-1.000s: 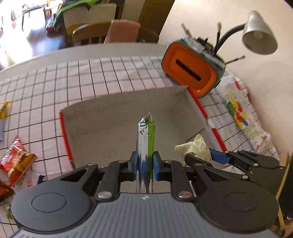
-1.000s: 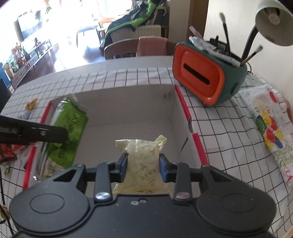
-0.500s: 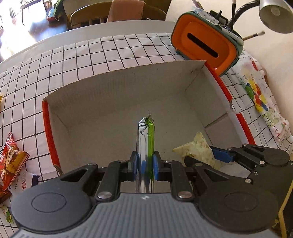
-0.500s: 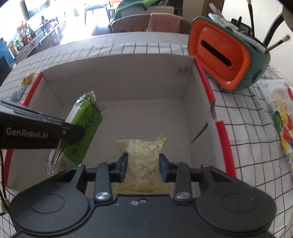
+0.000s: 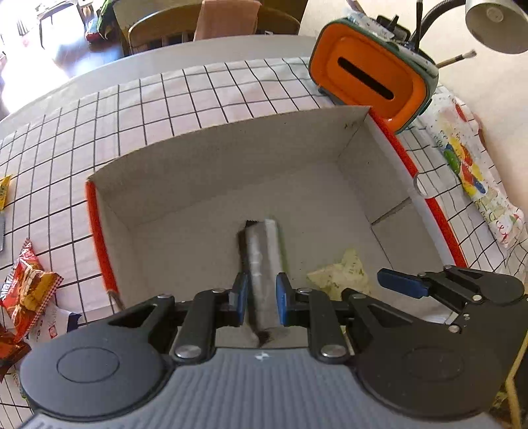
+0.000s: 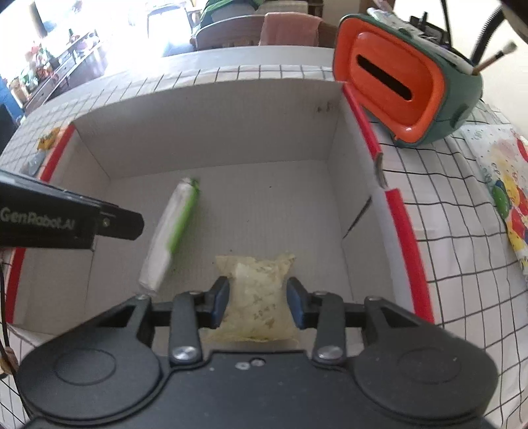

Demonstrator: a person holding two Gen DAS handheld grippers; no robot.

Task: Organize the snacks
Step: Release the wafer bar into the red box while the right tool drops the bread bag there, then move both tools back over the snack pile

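A white cardboard box with red edges (image 5: pixel 95 231) (image 6: pixel 396 211) sits on the checked tablecloth. A green and silver snack packet (image 5: pixel 264 264) (image 6: pixel 171 231) lies on the box floor, between the parted fingers of my left gripper (image 5: pixel 260 293), which is open just above it. A pale yellow snack bag (image 6: pixel 257 297) (image 5: pixel 340 274) lies on the box floor between the parted fingers of my right gripper (image 6: pixel 257 300), which is open. The right gripper also shows in the left wrist view (image 5: pixel 429 287), and the left one in the right wrist view (image 6: pixel 66 221).
An orange and green holder with brushes (image 5: pixel 373 79) (image 6: pixel 402 85) stands just behind the box's right corner. A colourful cloth (image 5: pixel 475 175) lies to the right. Red snack packets (image 5: pixel 26 290) and a small yellow one (image 5: pixel 3 194) lie left of the box. A lamp (image 5: pixel 495 23) hangs at the right.
Both grippers lowered into the box and opened. The green packet dropped from the left gripper and the yellow bag from the right; both now lie on the box floor.
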